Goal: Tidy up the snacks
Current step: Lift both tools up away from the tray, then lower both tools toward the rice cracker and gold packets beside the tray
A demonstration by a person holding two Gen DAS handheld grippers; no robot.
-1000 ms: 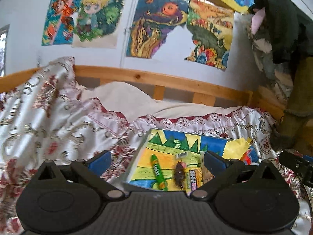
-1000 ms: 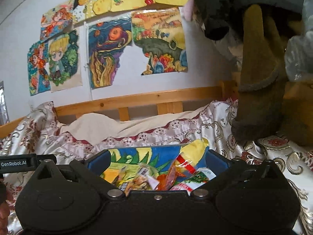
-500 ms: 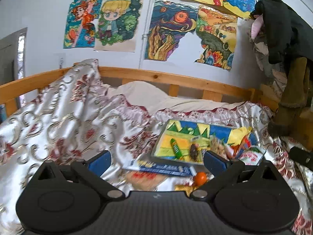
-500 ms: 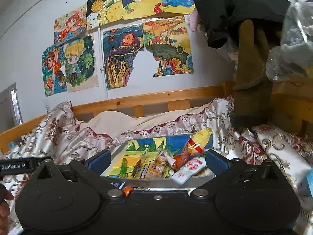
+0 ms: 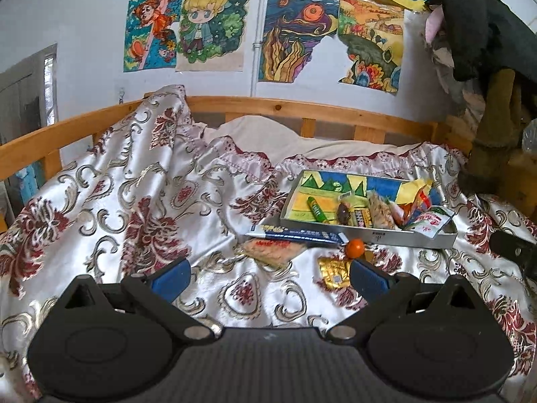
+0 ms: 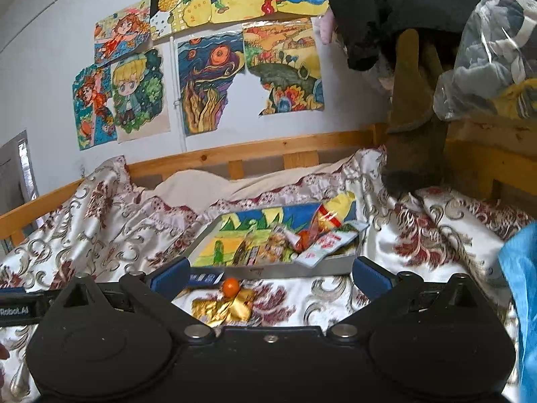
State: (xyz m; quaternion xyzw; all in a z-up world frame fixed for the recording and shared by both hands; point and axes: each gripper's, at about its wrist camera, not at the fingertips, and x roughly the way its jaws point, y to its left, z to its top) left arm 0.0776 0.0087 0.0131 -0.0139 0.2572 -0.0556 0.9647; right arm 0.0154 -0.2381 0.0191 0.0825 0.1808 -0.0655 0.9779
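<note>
Several wrapped snacks already fill the shallow grey tray [image 5: 376, 235] on the bed, while a small orange fruit [image 5: 355, 247], gold foil packet [image 5: 334, 270] and long blue pack [image 5: 295, 233] wait near it, both grippers [image 5: 268, 275] [image 6: 268, 275] spread empty.

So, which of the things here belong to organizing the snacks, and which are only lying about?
Belong to the job:
- tray with snacks in it
- blue packet
- clear snack bag
- small orange
- gold wrapper

Just lying about:
- patterned bedspread
- wall drawings
- hanging clothes
</note>
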